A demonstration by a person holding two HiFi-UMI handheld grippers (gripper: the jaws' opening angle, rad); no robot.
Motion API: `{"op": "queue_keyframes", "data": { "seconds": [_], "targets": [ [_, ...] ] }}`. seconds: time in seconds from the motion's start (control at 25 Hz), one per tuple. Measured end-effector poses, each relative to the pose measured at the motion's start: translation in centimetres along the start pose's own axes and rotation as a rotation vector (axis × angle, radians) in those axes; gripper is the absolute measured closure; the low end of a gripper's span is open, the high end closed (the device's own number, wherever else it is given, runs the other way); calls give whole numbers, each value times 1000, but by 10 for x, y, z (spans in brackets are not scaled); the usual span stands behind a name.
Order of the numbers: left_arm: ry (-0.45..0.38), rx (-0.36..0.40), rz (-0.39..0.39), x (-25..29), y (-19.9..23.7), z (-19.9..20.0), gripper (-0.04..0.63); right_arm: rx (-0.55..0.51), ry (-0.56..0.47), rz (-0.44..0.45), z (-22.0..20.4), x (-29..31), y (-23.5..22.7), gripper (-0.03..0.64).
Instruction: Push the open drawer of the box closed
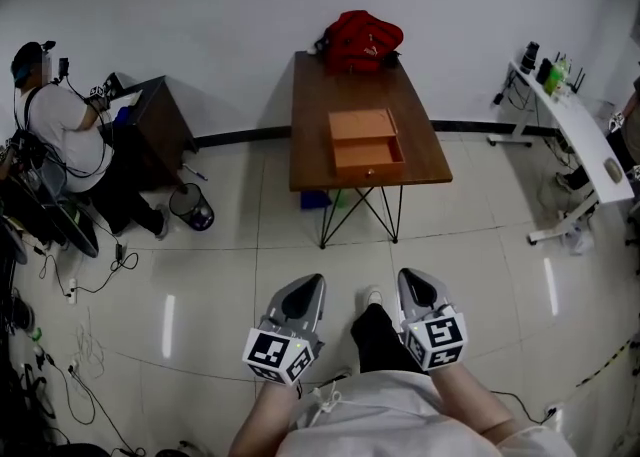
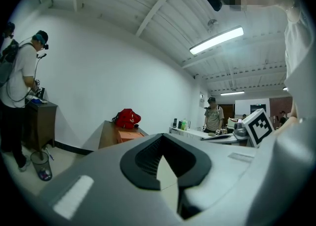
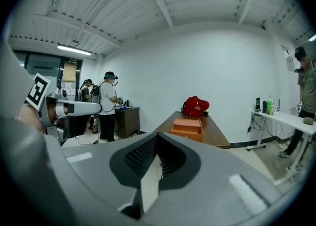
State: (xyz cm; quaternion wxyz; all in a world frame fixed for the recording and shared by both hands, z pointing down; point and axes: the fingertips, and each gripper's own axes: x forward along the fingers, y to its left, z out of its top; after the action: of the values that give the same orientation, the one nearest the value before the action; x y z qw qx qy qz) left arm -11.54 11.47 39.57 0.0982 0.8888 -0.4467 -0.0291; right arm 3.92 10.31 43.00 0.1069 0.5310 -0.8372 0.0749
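Grippers: left gripper point(image 2: 162, 136) has its jaws together at the tips with nothing between them; right gripper point(image 3: 157, 136) is the same, jaws closed and empty. In the head view both are held low and close to the person's body, side by side above the tiled floor point(image 1: 200, 285), pointing forward, marker cubes facing up.

Orange box point(image 1: 362, 125) sits on the brown table point(image 1: 312, 135), well apart from both grippers, across a stretch of floor. Its drawer point(image 1: 368, 157) is pulled out toward the person, front nearly at the table's near edge. Can't tell whether there's anything inside the drawer.

Red bag point(image 1: 362, 40) is at the table's far end by the wall, behind the box and not touching it.

Left side: a person point(image 1: 60, 125) stands at a dark cabinet point(image 1: 160, 120), with a waste bin point(image 1: 190, 207) on the floor near it. Right side: white desk point(image 1: 575, 130) with bottles at its far end.
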Motion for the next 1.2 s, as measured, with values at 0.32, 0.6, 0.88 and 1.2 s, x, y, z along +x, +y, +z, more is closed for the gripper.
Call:
{"op": "queue_keyframes", "data": {
  "seconds": [0.32,0.6,0.88,1.2],
  "targets": [
    [51,-13,-2,63,26,-23,589,16,3,16,-6,57,-35,614],
    [81,-22,19,146,62,-23,589,34,27,21,-1,128,-94,614],
    [134,-55,56,228,111,-27,589,47,92,29,3,210,-151,614],
    [223,-138,63,308,149,-62,589,69,222,47,-25,285,-204,614]
  ]
}}
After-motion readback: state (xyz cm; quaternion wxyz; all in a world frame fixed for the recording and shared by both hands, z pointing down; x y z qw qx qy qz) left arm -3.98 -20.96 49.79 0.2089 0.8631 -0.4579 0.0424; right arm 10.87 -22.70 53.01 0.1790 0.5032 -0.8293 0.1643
